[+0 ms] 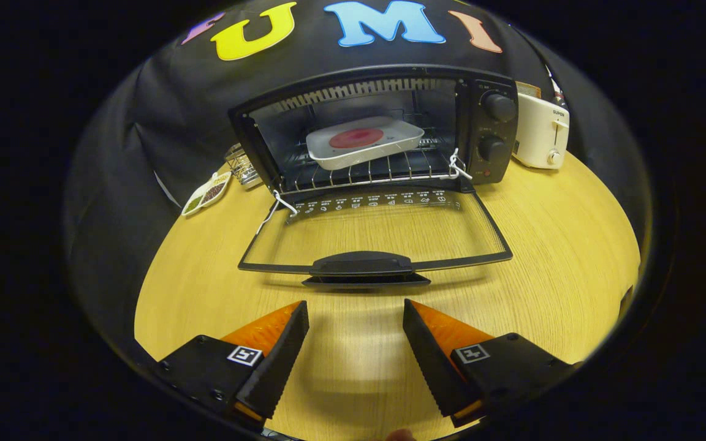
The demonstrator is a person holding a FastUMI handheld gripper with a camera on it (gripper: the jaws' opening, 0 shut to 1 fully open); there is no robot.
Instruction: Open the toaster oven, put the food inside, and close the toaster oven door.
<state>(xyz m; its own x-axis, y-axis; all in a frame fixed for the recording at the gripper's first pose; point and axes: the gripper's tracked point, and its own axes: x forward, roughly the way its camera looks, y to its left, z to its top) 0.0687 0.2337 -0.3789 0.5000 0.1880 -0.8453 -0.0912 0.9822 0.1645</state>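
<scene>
Toaster oven (377, 128) door (371, 236) lies flat open, food tray (362, 142) on the rack (its far edge hidden). My gripper (356, 315) hangs released above the table (561, 245), grasping nothing.

One toaster oven (377, 131) stood toward the far edge of the bench (549, 257), with one door (371, 236) folded down flat and two knobs (498, 106) on its control panel. Inside sat one white tray (341, 160) carrying one round red piece of food (356, 138). One white toaster (542, 131) stood at the far right edge. At the far left were one small wire rack (242, 165) and one divided dish (207, 193) (its contents too small to count). One pair of tongs (356, 349) hung over the near edge, two fingers (276, 358) spread apart, gripping nothing.
</scene>
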